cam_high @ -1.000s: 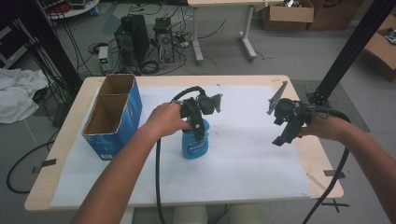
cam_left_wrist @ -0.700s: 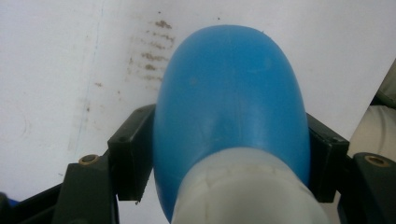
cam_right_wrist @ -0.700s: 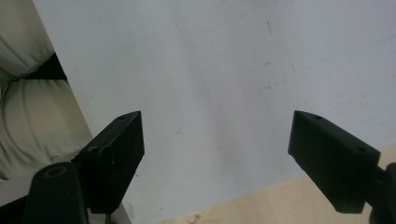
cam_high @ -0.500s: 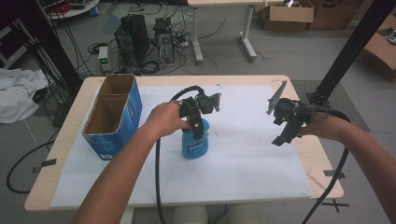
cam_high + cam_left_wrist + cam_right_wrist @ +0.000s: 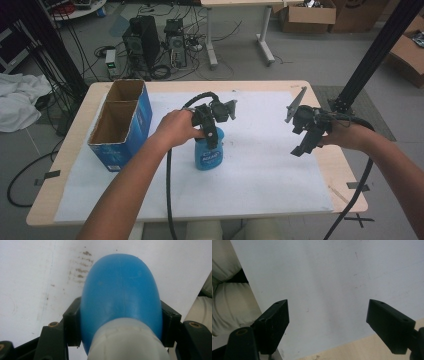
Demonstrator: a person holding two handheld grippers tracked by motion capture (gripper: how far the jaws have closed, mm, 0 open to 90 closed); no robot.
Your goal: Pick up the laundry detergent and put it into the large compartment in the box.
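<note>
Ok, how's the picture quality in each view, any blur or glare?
High view: even, soft light, no glare, slightly grainy. Left gripper view: the bottle sits so close that it looks soft, with a faint sheen on its blue side. Right gripper view: the claw and paper are fairly sharp, with only mild shading.

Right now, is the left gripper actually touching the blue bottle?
Touching. In the left gripper view both black jaws of the left gripper press against the sides of the blue bottle, with no gap on either side.
</note>
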